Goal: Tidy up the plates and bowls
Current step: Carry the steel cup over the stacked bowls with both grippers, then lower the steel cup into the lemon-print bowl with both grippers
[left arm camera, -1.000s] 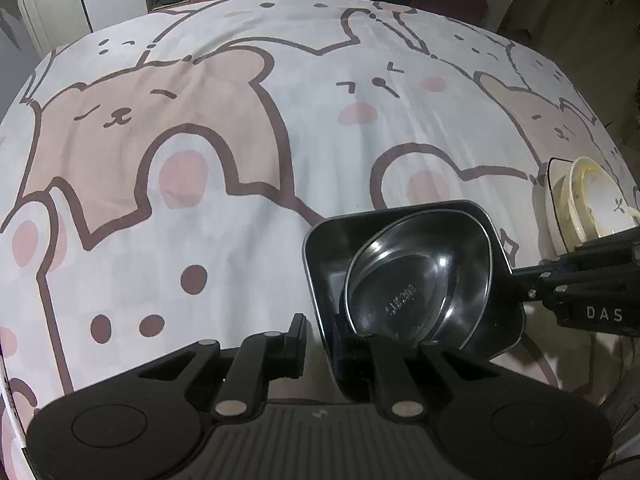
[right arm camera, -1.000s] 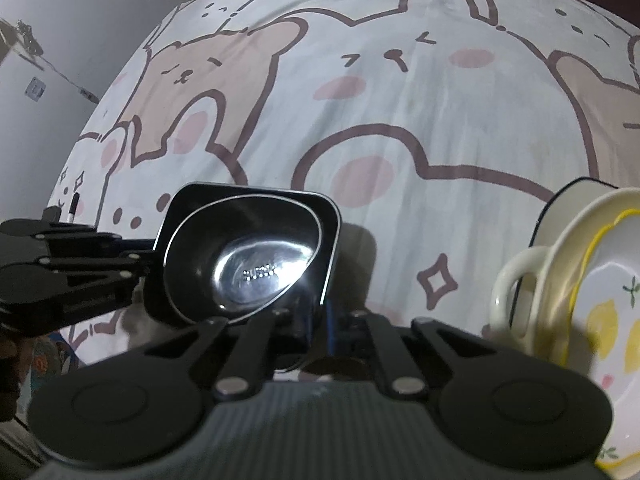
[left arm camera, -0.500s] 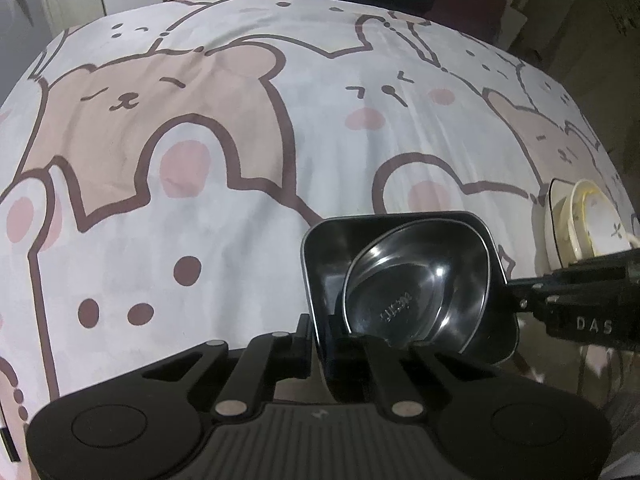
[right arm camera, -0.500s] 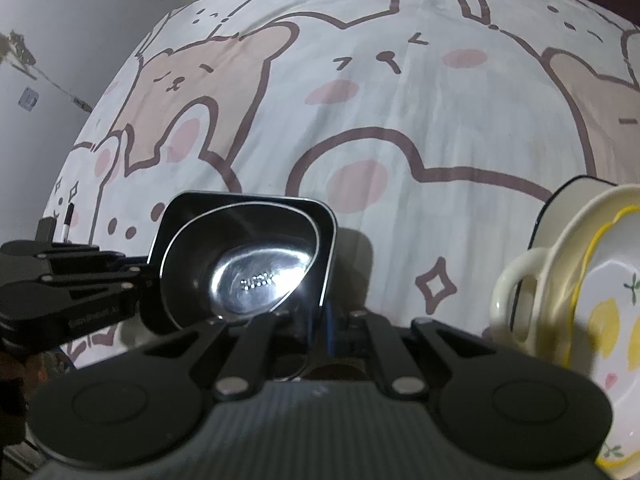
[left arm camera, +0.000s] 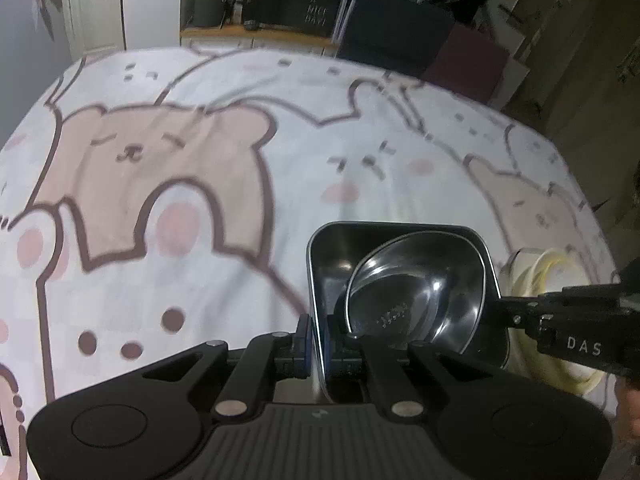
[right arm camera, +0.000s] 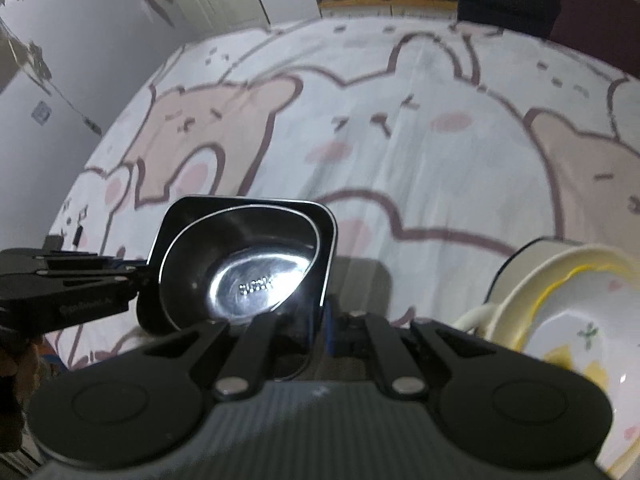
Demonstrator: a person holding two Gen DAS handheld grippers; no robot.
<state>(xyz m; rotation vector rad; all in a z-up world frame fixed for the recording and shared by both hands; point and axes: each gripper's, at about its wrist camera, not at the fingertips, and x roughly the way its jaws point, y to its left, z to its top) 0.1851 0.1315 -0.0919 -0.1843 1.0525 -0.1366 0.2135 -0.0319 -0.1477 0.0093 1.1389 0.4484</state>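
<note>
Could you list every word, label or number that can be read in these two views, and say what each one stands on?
"DAS": white letters on the right gripper, where it enters the left wrist view.
"HAVE A NICE DAY!": blurred sign on the dark board behind the table; only partly legible.
Stamped mark in the bottom of the steel bowl: too blurred to read.
Small lettering on the left gripper: too blurred to read.
</note>
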